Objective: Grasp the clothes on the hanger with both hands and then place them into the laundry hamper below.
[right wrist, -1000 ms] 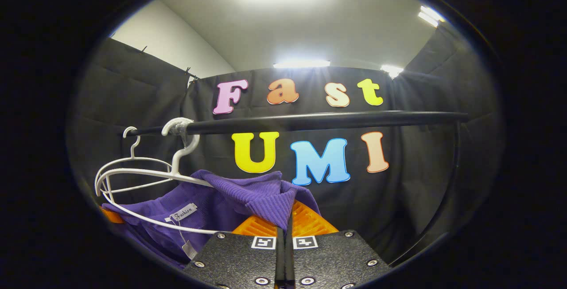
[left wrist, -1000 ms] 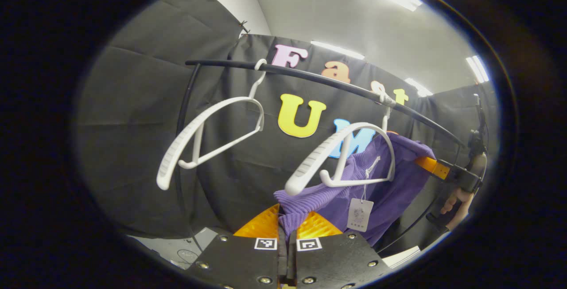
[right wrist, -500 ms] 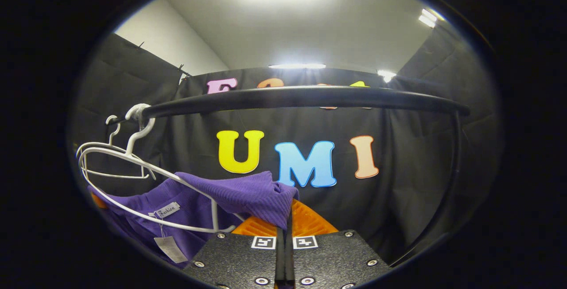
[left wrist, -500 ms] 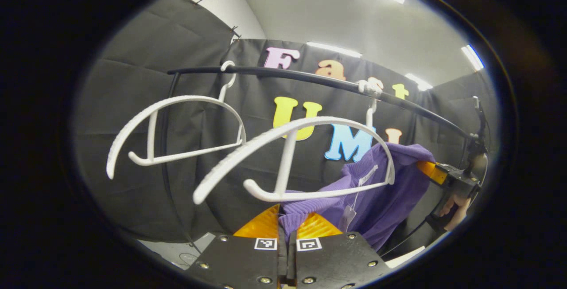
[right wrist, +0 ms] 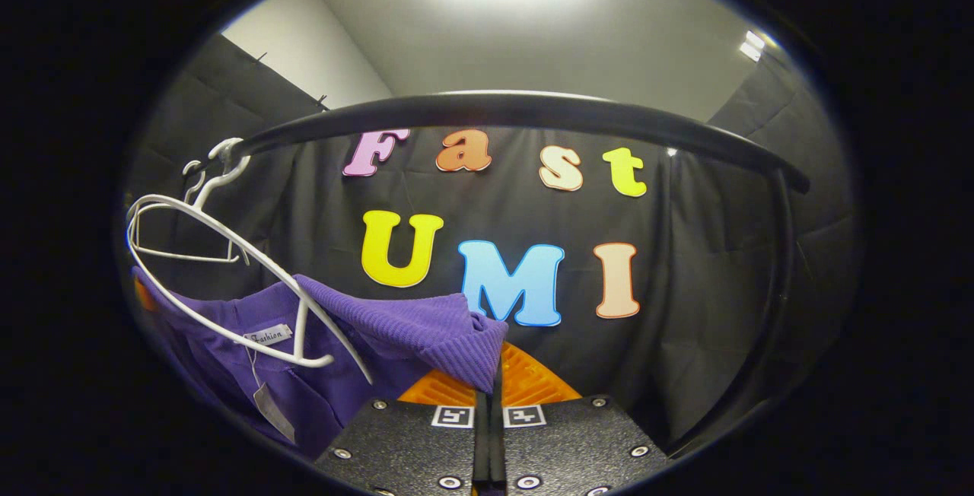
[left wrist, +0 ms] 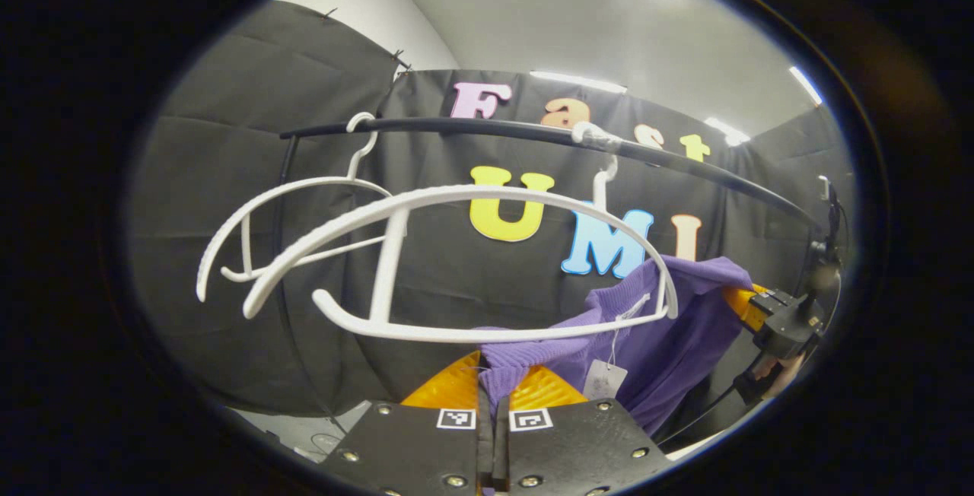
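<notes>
A purple knit garment (left wrist: 670, 336) with a paper tag stretches between my two grippers, below a white hanger (left wrist: 456, 268) that hooks on the black rail (left wrist: 487, 128). My left gripper (left wrist: 492, 389) is shut on one edge of the cloth. In the left gripper view the right gripper (left wrist: 749, 304) holds the far end, a hand behind it. In the right gripper view my right gripper (right wrist: 488, 386) is shut on the garment (right wrist: 396, 329), with the hanger (right wrist: 228, 283) off to the left, bare of the cloth and tilted.
A second empty white hanger (left wrist: 251, 237) hangs on the rail to the left. The rail (right wrist: 533, 112) arches close overhead in the right gripper view, its upright post (right wrist: 768, 313) at the right. A pale floor patch (left wrist: 304, 431) lies low left.
The hanger has swung and turned broadside as the garment slid off it. Both grippers kept their hold on the cloth; the rail has come closer and higher in the right gripper view.
</notes>
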